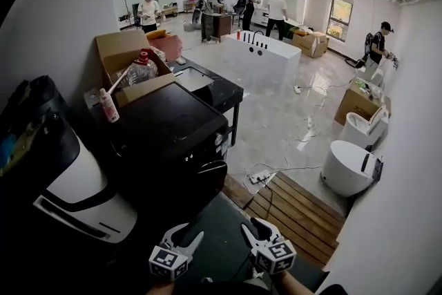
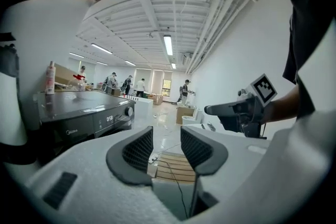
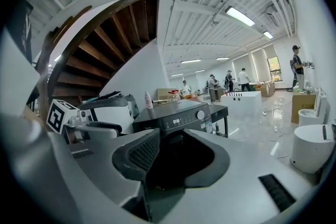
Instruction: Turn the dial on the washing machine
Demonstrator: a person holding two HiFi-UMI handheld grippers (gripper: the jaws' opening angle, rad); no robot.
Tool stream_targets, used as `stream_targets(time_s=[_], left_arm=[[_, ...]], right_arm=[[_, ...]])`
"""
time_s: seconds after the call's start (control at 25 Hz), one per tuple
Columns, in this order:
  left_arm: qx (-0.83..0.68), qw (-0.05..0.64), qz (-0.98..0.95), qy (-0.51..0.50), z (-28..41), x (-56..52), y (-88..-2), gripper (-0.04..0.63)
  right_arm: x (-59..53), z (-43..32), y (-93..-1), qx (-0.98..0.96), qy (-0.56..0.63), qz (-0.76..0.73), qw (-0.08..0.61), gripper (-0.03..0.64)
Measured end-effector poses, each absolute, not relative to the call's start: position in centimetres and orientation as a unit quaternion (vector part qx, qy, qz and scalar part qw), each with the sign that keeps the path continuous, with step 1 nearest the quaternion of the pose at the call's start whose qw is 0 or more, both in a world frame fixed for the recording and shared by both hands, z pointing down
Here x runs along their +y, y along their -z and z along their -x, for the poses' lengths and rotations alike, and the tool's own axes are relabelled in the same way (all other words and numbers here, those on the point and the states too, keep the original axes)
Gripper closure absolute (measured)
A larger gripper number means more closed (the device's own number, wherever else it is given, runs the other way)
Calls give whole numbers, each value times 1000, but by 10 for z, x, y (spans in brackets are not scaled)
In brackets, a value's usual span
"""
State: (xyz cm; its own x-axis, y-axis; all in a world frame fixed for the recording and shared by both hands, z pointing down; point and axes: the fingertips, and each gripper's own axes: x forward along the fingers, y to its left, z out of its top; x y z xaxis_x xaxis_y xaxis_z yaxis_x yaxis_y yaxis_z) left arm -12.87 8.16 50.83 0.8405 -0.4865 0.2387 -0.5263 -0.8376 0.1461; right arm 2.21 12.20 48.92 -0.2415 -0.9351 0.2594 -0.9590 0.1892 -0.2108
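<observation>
A black washing machine (image 1: 169,138) stands in front of me, its lit panel and round dial (image 3: 200,115) facing right; the dial (image 2: 129,111) also shows in the left gripper view. Both grippers hang low at the bottom of the head view, well short of the machine. My left gripper (image 1: 185,240) (image 2: 167,149) is open with nothing between its dark pads. My right gripper (image 1: 252,231) (image 3: 176,157) also stands with its jaws apart and empty, pointing at the machine's front. Neither touches the dial.
A white appliance (image 1: 76,197) stands left of the machine. On and behind the machine are a spray bottle (image 1: 108,106), a cardboard box (image 1: 128,55) and a water jug (image 1: 141,69). A wooden platform (image 1: 297,211), power strip (image 1: 261,177) and white toilet (image 1: 349,166) lie right. Several people stand far back.
</observation>
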Motion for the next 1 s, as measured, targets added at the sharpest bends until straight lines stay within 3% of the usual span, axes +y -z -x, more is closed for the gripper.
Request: stream_targets(time_s=[0.48, 1.0], left_arm=[[-376, 111, -917, -74, 27, 79, -508, 439], [-474, 131, -868, -69, 14, 79, -515, 439]], right_arm=[[93, -141, -492, -826, -152, -538, 70, 499], [32, -176, -507, -855, -151, -489, 82, 499]])
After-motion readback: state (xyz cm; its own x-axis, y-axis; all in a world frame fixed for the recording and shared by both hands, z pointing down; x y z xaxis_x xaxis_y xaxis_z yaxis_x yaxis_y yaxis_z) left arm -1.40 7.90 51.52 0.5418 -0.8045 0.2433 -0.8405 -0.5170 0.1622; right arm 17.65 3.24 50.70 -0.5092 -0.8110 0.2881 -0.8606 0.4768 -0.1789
